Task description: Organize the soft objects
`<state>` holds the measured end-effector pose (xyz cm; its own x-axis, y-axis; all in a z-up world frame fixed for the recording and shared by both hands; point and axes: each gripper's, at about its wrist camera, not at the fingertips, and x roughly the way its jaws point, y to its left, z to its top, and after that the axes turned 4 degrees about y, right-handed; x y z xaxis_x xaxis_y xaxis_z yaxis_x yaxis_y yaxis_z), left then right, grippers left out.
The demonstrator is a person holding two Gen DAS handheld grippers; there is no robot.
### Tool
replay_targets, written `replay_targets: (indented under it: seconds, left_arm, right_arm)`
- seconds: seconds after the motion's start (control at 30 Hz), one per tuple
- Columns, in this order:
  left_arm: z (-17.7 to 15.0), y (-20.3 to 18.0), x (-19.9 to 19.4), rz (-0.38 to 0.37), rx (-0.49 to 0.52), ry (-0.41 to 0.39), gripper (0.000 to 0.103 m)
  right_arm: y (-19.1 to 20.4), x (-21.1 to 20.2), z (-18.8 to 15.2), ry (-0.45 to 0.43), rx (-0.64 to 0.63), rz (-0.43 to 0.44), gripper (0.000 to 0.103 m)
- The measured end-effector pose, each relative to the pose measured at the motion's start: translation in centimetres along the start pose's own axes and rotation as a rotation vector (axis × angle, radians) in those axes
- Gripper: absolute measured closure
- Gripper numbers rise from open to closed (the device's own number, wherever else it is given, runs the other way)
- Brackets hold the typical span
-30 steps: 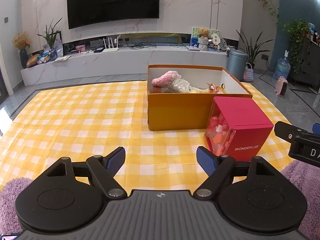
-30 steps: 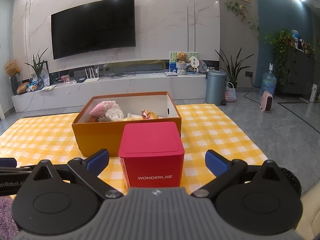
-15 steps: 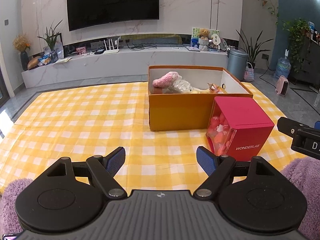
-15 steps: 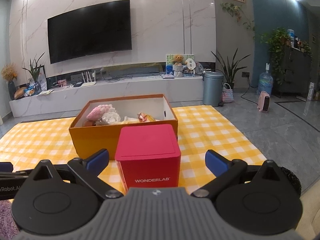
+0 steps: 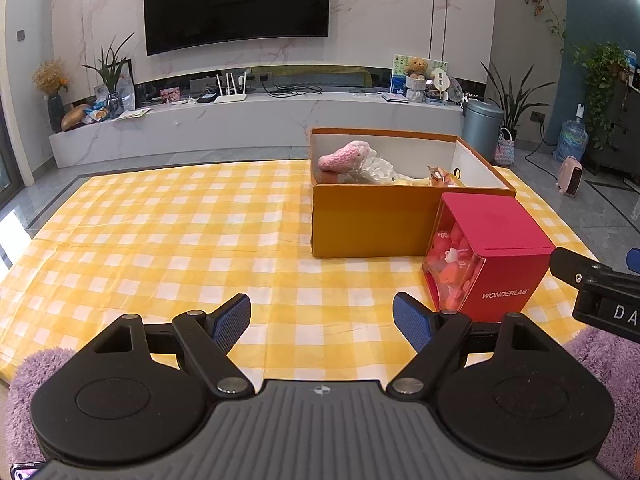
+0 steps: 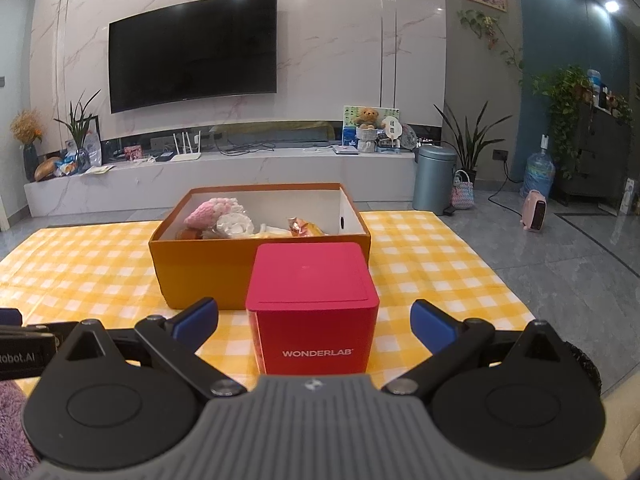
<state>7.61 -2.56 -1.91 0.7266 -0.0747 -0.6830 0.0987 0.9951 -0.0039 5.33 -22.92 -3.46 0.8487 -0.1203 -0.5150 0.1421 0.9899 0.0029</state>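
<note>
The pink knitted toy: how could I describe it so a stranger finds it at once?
Look at the yellow checked cloth, then at the open orange box on it, behind the red cube. The pink toy lies in the box's back left corner; it alone is pink and knitted, beside a white crinkly item.

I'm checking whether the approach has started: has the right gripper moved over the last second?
Yes. In the right wrist view the red box and the orange box behind it sit lower, so the open right gripper has tilted upward slightly.
</note>
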Motion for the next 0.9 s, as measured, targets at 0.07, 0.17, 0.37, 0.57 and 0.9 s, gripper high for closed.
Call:
replay_targets:
  seconds: [0.07,0.17,0.37,0.57,0.9]
  left_arm:
    - [0.0,0.1,0.0,-0.001,-0.002,0.000,0.008]
    - [0.0,0.3,-0.1,-0.001,-0.007,-0.002,0.008]
    - [0.0,0.4,-0.6,0.008,-0.014,-0.013,0.008]
    - [-0.1,0.3,-0.8,0.006,-0.013,-0.021,0.008]
    - [-0.3,0.5,-2.1,0.004,-0.018,-0.038,0.008]
  right_arm:
    - [0.1,0.0,0.0,-0.001,-0.001,-0.003,0.003]
    - [0.0,-0.2,0.0,-0.005,0.000,-0.009,0.003]
    - [0.3,-0.8,0.0,-0.019,-0.005,-0.010,0.003]
    - [0.4,-1.2,-0.2,-0.024,-0.016,-0.005,0.003]
    - [0.4,-2.1,-0.4,-0.039,-0.013,0.000,0.003]
